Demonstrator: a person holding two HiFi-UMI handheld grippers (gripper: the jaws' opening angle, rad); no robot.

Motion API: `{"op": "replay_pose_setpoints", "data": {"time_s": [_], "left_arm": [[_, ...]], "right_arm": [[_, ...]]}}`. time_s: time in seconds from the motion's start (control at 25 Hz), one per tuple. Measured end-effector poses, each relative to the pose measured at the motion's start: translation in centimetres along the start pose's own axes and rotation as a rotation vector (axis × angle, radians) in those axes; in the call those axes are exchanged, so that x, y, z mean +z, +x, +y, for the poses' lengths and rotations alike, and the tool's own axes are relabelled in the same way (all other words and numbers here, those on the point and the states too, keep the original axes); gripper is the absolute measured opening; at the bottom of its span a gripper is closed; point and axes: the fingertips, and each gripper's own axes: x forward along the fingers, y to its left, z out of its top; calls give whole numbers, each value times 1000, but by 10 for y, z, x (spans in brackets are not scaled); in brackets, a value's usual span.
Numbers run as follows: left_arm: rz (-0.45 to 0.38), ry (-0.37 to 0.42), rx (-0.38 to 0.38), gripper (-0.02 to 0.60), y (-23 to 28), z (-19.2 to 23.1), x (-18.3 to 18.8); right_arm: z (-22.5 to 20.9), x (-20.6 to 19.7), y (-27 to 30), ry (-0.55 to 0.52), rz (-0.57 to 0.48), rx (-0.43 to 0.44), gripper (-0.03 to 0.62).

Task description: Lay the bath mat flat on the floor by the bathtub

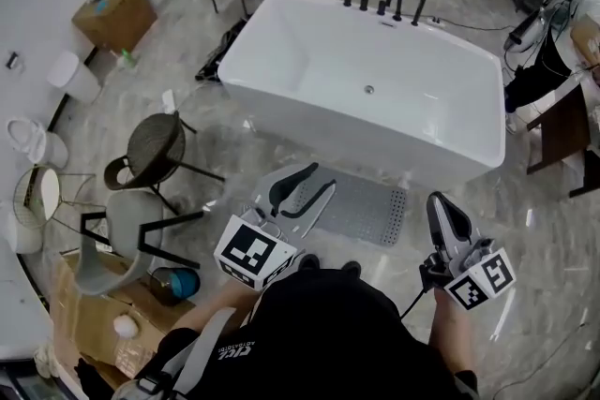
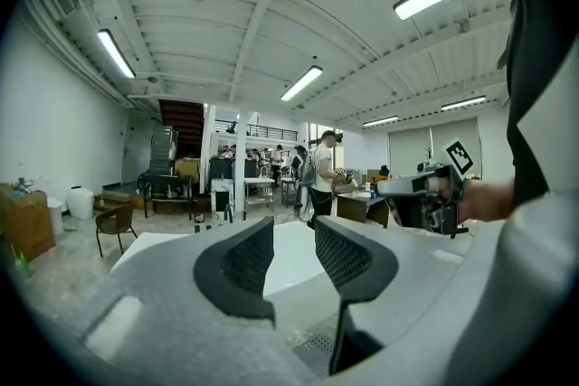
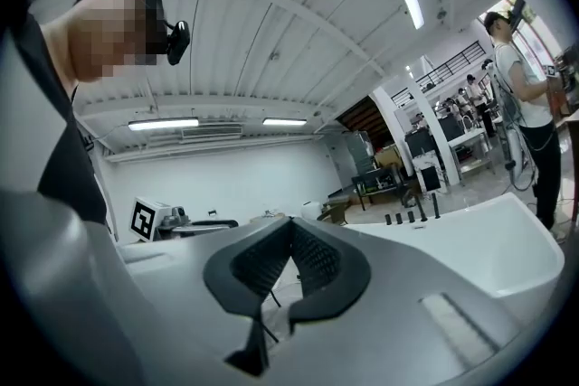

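Observation:
A grey perforated bath mat [image 1: 361, 206] lies flat on the marble floor beside the near wall of the white bathtub [image 1: 366, 89]. My left gripper [image 1: 305, 187] hovers above the mat's left end, jaws open and empty. In the left gripper view the left gripper [image 2: 294, 262] points level toward the bathtub [image 2: 289, 253], with a strip of mat [image 2: 317, 343] low between the jaws. My right gripper [image 1: 446, 213] is raised to the right of the mat, jaws shut with nothing between them. The right gripper [image 3: 291, 259] looks over the bathtub [image 3: 470, 258] rim.
A round dark stool [image 1: 155, 145] and a grey chair [image 1: 117, 234] stand left of the mat. A blue bucket [image 1: 176, 281] and cardboard boxes [image 1: 89, 314] sit at the lower left. Black taps [image 1: 384, 5] line the tub's far rim. People [image 2: 321, 181] stand at benches in the background.

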Motion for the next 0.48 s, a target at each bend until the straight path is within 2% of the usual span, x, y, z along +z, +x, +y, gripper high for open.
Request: {"op": "replay_pose_setpoints", "data": {"time_s": [0.2,0.48], "left_arm": [[-20,34,2,150,4,-8,15],[3,11,0,149,9,-9,10]], "right_arm": [[17,10,-6,-73,-10,46,0],[15,2,-6,-102,14,38,0]]}}
